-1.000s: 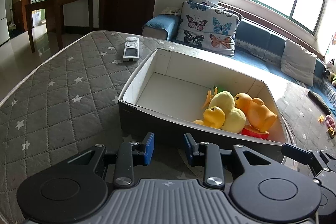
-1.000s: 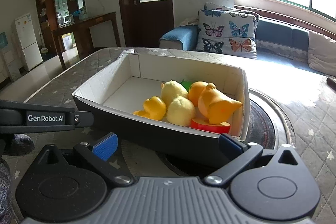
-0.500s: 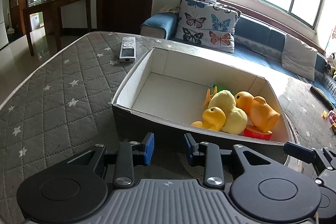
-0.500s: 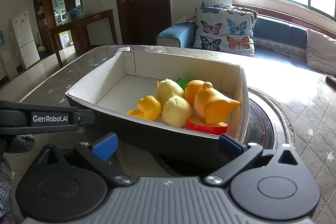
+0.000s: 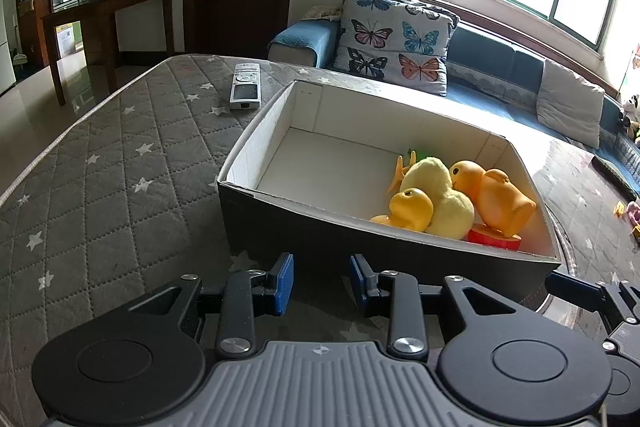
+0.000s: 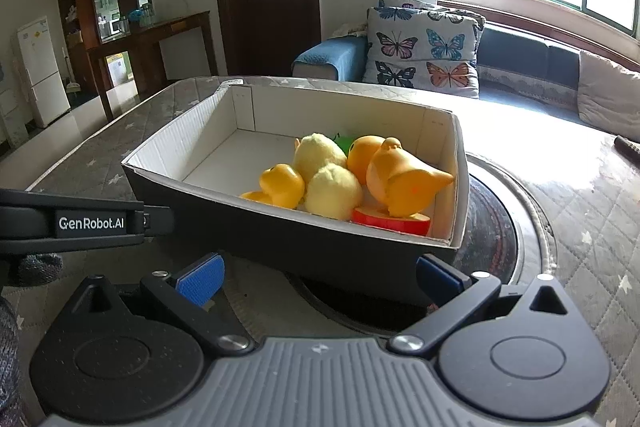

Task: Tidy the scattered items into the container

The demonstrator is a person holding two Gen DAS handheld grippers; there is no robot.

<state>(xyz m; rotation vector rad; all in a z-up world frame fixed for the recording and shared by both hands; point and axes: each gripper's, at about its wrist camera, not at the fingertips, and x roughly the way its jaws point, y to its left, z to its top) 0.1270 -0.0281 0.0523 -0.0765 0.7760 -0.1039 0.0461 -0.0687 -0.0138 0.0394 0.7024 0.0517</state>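
Quilted cover (image 5: pixel 120 187) open beside box (image 5: pixel 360 243) — grippers (image 5: pixel 321 283) apparently clear.

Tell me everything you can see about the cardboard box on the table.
The cardboard box is an open, lidless rectangular tray, dark grey outside and white inside, with a corrugated look on its walls. It sits flat on the grey star-quilted cover, partly over a dark round plate. Its contents crowd one end: orange rubber ducks, yellow plush chicks, a red disc and something green, mostly hidden. The other end is bare. Neither gripper touches it.
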